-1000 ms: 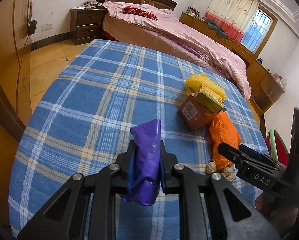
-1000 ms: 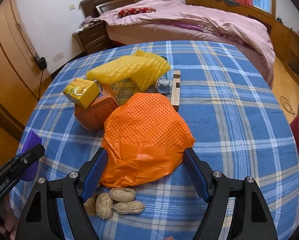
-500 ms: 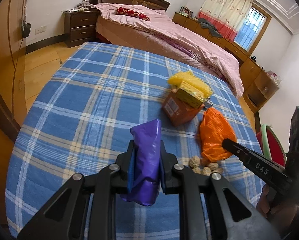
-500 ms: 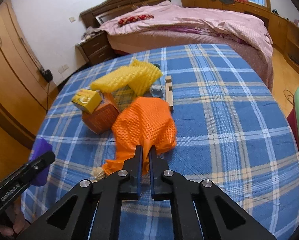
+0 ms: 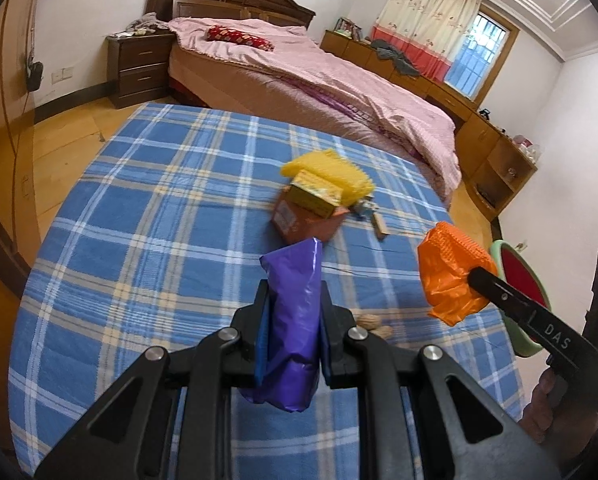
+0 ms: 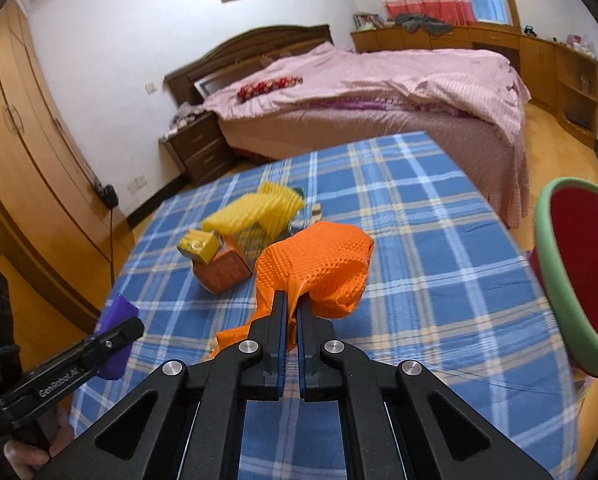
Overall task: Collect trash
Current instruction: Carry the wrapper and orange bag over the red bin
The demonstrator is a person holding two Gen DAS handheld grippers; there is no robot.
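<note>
My left gripper (image 5: 292, 292) is shut on a purple plastic bag (image 5: 295, 320), held above the near part of the plaid table (image 5: 159, 216). My right gripper (image 6: 292, 300) is shut on an orange mesh bag (image 6: 319, 264) and holds it lifted off the table; the bag also shows in the left wrist view (image 5: 447, 272). A yellow foam net (image 6: 255, 212), a small yellow box (image 6: 199, 245) on an orange carton (image 6: 223, 268), and peanuts (image 5: 373, 323) lie on the table. A red bin with a green rim (image 6: 579, 276) stands at the table's right edge.
A small wooden block (image 5: 380, 225) and a little crumpled wrapper (image 5: 365, 207) lie beside the carton. A bed with a pink cover (image 5: 339, 84) stands behind the table, a nightstand (image 5: 139, 68) at its left, wooden cabinets (image 6: 559, 76) along the right wall.
My right gripper closed on the orange mesh bag and lifted it off the table toward the right, uncovering the peanuts. My left gripper kept holding the purple bag.
</note>
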